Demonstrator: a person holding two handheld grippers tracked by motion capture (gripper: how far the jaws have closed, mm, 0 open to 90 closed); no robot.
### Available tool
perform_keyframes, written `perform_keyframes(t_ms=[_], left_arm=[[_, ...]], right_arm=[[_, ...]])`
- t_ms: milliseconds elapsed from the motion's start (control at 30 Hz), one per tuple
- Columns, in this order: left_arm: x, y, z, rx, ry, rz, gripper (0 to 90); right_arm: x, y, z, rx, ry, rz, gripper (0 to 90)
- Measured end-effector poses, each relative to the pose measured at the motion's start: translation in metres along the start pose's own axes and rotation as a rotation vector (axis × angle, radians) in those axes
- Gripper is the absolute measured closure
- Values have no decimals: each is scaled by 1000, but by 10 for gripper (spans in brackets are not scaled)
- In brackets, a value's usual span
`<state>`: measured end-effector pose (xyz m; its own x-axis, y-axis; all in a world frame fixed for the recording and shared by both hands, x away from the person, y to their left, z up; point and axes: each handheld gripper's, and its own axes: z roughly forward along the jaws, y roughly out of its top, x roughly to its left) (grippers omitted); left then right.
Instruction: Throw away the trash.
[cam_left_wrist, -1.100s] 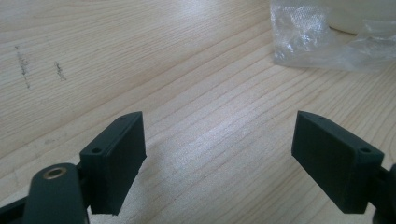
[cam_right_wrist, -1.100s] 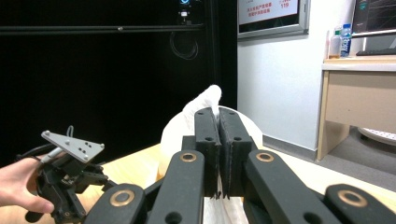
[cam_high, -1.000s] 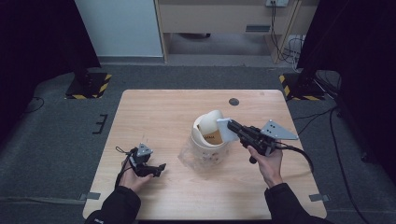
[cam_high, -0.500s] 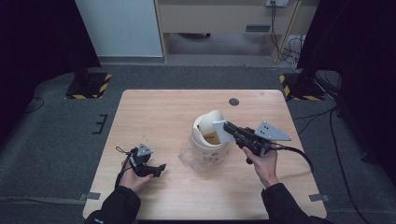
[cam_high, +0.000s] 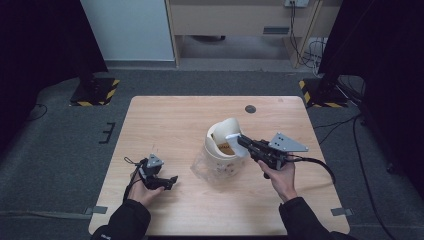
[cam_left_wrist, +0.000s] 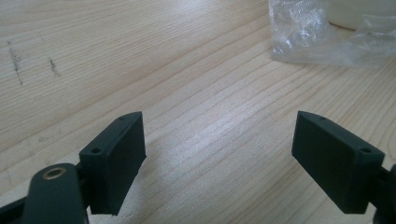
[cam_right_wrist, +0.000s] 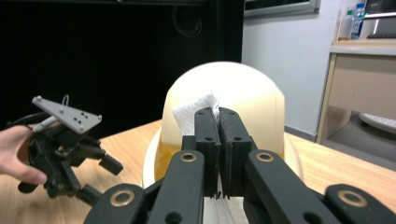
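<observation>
Your right tongs (cam_high: 239, 139) are pinching a white paper tissue (cam_right_wrist: 196, 112) over the cream swing-lid bin (cam_high: 223, 145) at the tabletop's (cam_high: 175, 120) centre; your left tongs (cam_high: 170, 180), released, are resting at seven o'clock.

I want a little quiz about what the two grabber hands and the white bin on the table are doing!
1. True or false: the right gripper is shut on a white paper tissue.
2. What stands in front of the right gripper? A) a cream swing-lid bin B) a blue bowl C) a red kettle
3. Fill in: the left gripper is ____, with bare wooden table between its jaws.

Key:
1. True: the jaws are pressed together, with the tissue sticking out above them.
2. A. A clear plastic bag lies at its base.
3. Open.
</observation>
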<state>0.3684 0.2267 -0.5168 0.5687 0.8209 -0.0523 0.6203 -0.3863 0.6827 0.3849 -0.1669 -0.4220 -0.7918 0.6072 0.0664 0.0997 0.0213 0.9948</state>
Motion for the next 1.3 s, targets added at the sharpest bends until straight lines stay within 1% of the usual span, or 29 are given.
perform_keyframes(t_ms=[67,133,233,433,467,500,667,867,1100,1167,1200,1233,1300], left_arm=[[0,0,0,-1,-1,-2,167],[0,0,-1,-4,-1,-1,167],[-1,0,0,-3,-3,2,167],[-1,0,0,3,-3,4,167],[-1,0,0,3,-3,4,167],[-1,0,0,3,-4,6,167],[-2,0,1,7,-6,9,167],[-3,0,2,12,-10,13,167],[-3,0,2,14,-9,13,167],[-3,0,2,14,-9,14,167],[-3,0,2,15,-9,14,167],[-3,0,2,15,-9,14,167],[-3,0,1,13,-9,14,167]], right_arm=[[0,-3,1,22,2,1,875],[-1,-6,2,33,2,18,875],[-3,-12,2,59,-6,23,876],[-5,-16,5,107,-6,32,875],[-5,-16,5,107,-6,32,875],[-5,-17,6,123,-7,37,874],[-6,-18,10,144,-17,67,872],[-7,-17,12,168,-22,83,857],[-11,-14,14,191,-26,88,847],[-9,-10,16,222,-33,48,846],[-8,-8,18,232,-32,36,845],[-7,-6,20,234,-33,38,843],[-7,-6,25,254,-37,45,828]])
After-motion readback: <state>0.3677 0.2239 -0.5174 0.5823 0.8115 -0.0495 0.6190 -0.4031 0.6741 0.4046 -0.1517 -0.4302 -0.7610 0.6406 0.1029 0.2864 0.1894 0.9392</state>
